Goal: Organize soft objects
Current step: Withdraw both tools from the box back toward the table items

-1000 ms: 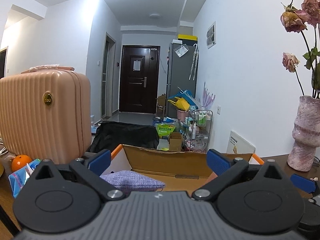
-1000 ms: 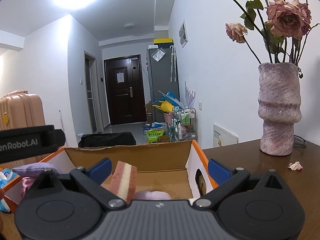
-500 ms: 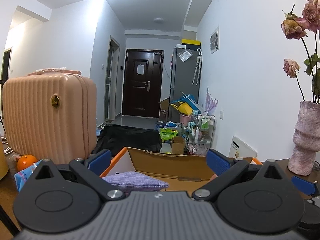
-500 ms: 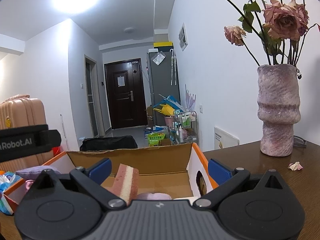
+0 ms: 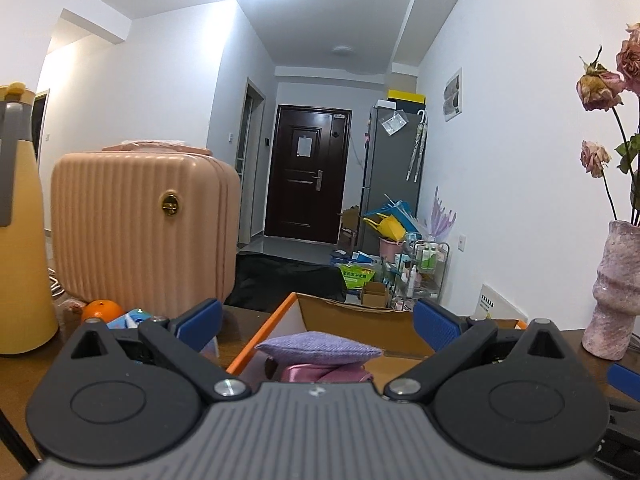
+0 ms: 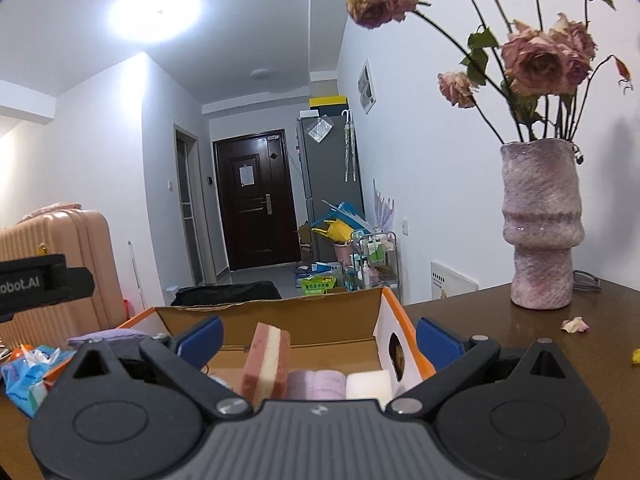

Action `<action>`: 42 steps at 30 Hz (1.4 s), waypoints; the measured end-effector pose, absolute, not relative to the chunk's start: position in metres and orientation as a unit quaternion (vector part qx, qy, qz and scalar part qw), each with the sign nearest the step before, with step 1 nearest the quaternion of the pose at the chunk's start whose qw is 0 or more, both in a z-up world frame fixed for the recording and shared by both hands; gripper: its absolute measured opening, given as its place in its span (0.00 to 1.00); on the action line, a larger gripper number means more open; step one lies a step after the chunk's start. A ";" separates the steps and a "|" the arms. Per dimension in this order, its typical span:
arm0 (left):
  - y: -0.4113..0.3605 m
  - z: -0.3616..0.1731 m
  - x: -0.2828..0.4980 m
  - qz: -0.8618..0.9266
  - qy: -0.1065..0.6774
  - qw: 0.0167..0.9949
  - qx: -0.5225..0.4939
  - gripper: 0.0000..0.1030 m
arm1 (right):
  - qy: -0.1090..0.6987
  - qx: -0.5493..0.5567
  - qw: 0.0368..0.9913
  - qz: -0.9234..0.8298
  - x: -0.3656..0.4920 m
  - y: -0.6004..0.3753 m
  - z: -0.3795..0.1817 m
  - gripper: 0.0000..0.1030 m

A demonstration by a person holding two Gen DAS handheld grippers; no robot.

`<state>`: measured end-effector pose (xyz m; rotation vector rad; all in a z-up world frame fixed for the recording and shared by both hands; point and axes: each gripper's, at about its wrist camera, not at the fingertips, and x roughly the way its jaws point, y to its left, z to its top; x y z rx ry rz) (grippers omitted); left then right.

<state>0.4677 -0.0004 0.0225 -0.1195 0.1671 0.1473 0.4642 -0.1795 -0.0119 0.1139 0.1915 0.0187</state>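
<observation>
An open cardboard box with orange edges (image 5: 344, 312) (image 6: 384, 320) sits on the dark wooden table. In the left wrist view a purple cushion (image 5: 318, 348) lies on a pink satin item (image 5: 316, 372) inside it. In the right wrist view a pink-and-cream sponge (image 6: 266, 358) stands upright in the box beside a lilac rolled cloth (image 6: 318, 384) and a white sponge (image 6: 368, 384). My left gripper (image 5: 316, 320) is open and empty just before the box. My right gripper (image 6: 318, 332) is open and empty over the box's near side.
A pink suitcase (image 5: 140, 224) stands at the left, with an orange (image 5: 102, 309), a blue tissue pack (image 6: 28, 372) and a yellow jug (image 5: 20, 240). A pink vase of dried roses (image 6: 540, 224) stands on the right. Petals (image 6: 574, 325) lie on the table.
Both grippers have drawn back and risen a little, so more of the box contents shows. The left view has shifted left, bringing the yellow jug into view. Both stay open.
</observation>
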 end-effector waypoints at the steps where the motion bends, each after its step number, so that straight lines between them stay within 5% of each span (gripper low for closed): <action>1: -0.001 0.023 0.466 0.074 0.083 0.992 -0.059 1.00 | 0.094 0.056 0.994 0.009 0.461 -0.180 -0.011 1.00; 42: 0.050 0.015 0.345 0.104 0.116 0.986 -0.051 1.00 | 0.089 -0.002 0.995 0.037 0.329 -0.188 -0.008 1.00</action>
